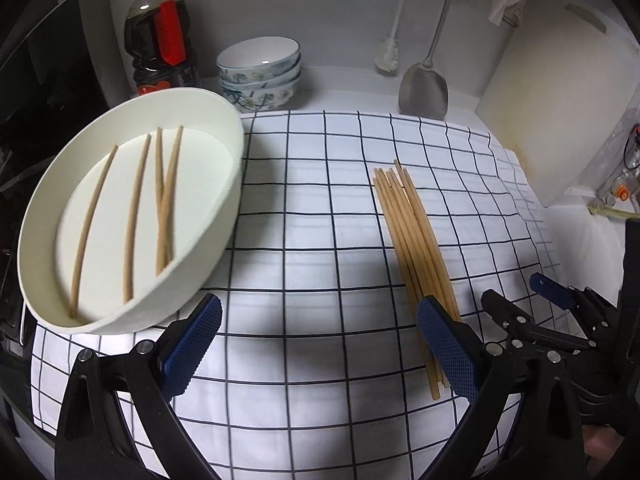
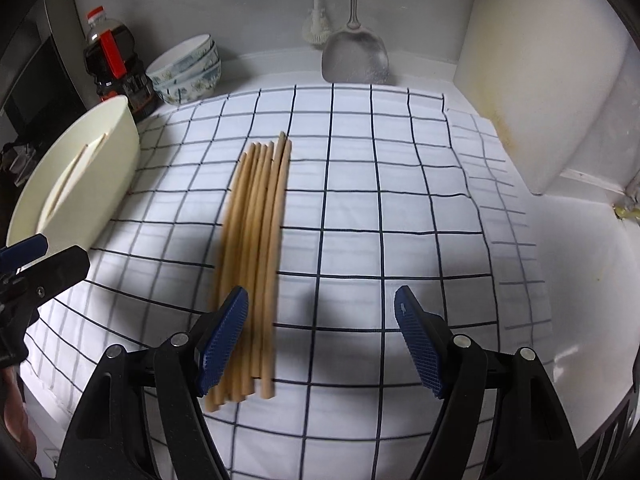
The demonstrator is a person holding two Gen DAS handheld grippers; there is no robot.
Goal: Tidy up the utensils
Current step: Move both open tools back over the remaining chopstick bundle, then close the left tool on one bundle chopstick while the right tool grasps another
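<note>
1. Left wrist view shows a white cloth [image 1: 304, 240] with a thin dark grid, soft and slightly rumpled, covering the counter.
2. An oval cream tray [image 1: 224, 216] with smooth upright walls sits on the cloth's left edge; four loose wooden chopsticks [image 1: 134, 220] lie inside, two of them crossing.
3. A bundle of chopsticks [image 1: 412, 236], slim, round and pale, lies on the cloth well apart from the tray; how many are in it is hard to count.
4. Behind stand stacked floral bowls [image 1: 260, 76], a dark bottle [image 1: 160, 44], a steel spatula [image 1: 424, 88] and a white board [image 1: 560, 100] cut off by the frame.
5. The left gripper [image 1: 320, 344] is spread wide and empty, its right ribbed blue pad overlapping the bundle's near end; contact is unclear.
6. The right gripper [image 2: 320, 336] is likewise wide and empty, with the bundle's blurred near ends beside its left pad.
</note>
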